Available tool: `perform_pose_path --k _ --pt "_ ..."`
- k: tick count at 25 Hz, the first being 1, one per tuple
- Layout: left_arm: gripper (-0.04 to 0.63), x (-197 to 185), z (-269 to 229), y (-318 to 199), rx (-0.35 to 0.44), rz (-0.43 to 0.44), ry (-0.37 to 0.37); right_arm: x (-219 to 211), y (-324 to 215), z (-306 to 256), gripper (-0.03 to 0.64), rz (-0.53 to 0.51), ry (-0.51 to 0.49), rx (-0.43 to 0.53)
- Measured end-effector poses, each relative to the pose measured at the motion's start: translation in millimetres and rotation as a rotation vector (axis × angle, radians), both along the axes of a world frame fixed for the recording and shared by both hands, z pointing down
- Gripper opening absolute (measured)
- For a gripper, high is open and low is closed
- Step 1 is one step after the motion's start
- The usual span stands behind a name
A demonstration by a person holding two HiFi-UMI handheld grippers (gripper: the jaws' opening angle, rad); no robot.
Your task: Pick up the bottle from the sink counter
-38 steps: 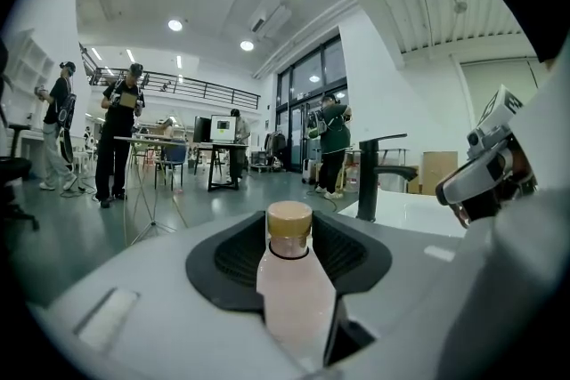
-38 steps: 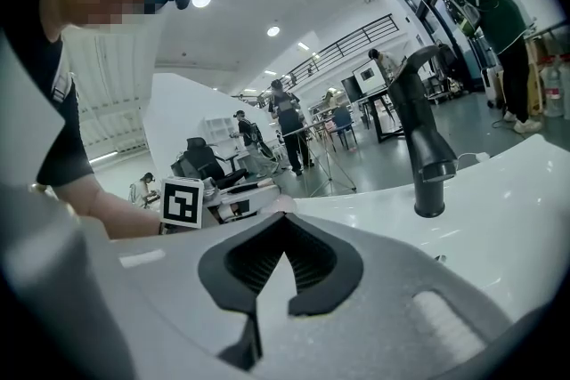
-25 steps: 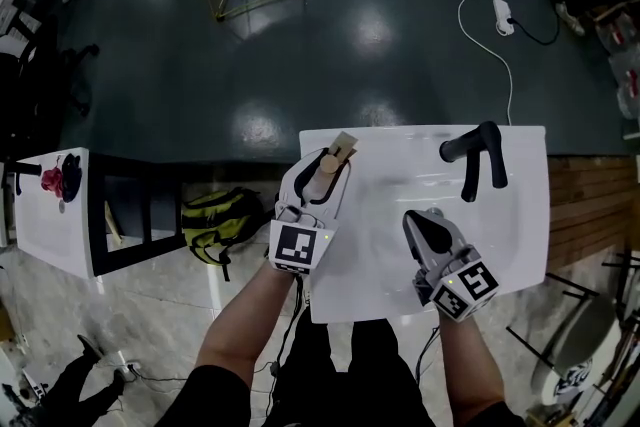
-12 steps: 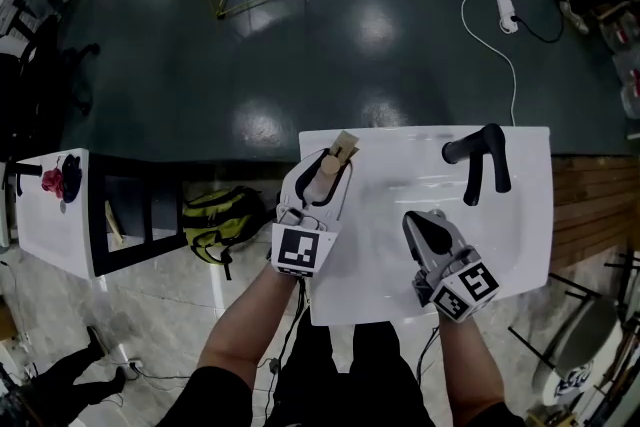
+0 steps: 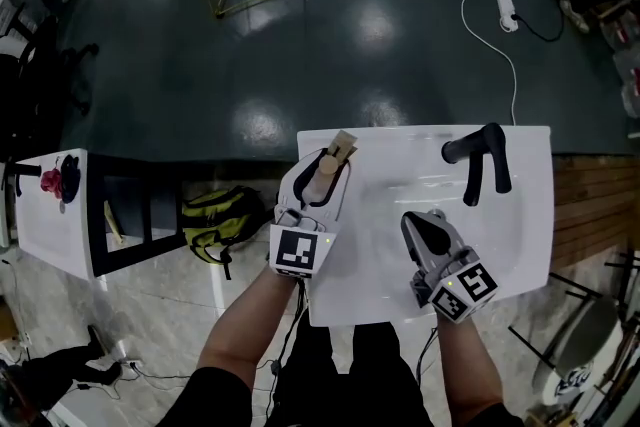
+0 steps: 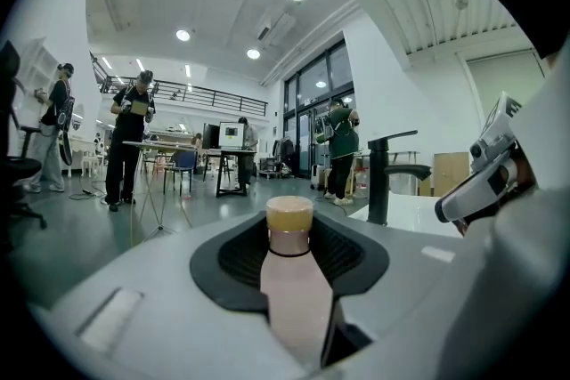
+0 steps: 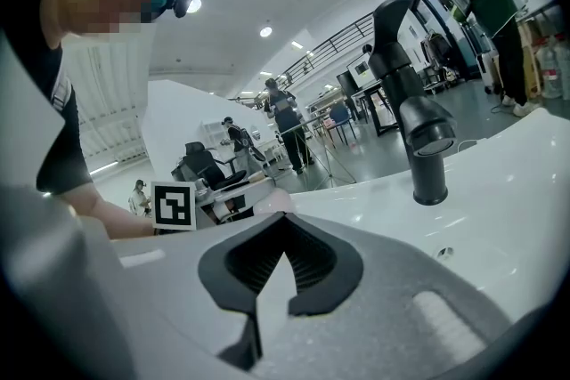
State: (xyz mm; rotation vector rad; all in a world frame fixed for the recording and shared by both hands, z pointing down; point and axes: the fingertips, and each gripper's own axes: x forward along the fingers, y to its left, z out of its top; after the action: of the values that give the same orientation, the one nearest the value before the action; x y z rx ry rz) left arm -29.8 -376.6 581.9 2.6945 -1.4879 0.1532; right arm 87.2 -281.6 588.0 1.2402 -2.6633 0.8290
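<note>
A pale pink bottle with a tan cap lies between the jaws of my left gripper, at the left end of the white sink counter. In the left gripper view the bottle fills the gap between the dark pads, cap pointing away. The jaws are closing and press on its sides. My right gripper hovers over the basin near the front edge. Its jaws meet at the tips with nothing between them.
A black faucet stands at the sink's back right and, in the right gripper view, the faucet rises just ahead. A yellow-green backpack and a white table sit on the floor to the left.
</note>
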Motion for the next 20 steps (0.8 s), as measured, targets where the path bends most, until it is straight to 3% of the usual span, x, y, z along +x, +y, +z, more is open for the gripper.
perform_pose_path --k 6,12,20 --pt "0.140 2 -7 0 0.002 -0.005 0.013 3 1 1 0.002 0.004 0.001 0.001" --pt "0.140 4 -8 2 0.010 0.018 -0.023 4 1 2 0.002 0.004 0.003 -0.001" --pt "0.139 0 -17 8 -0.018 0.020 0.017 3 -1 -1 0.002 0.003 0.003 0.008"
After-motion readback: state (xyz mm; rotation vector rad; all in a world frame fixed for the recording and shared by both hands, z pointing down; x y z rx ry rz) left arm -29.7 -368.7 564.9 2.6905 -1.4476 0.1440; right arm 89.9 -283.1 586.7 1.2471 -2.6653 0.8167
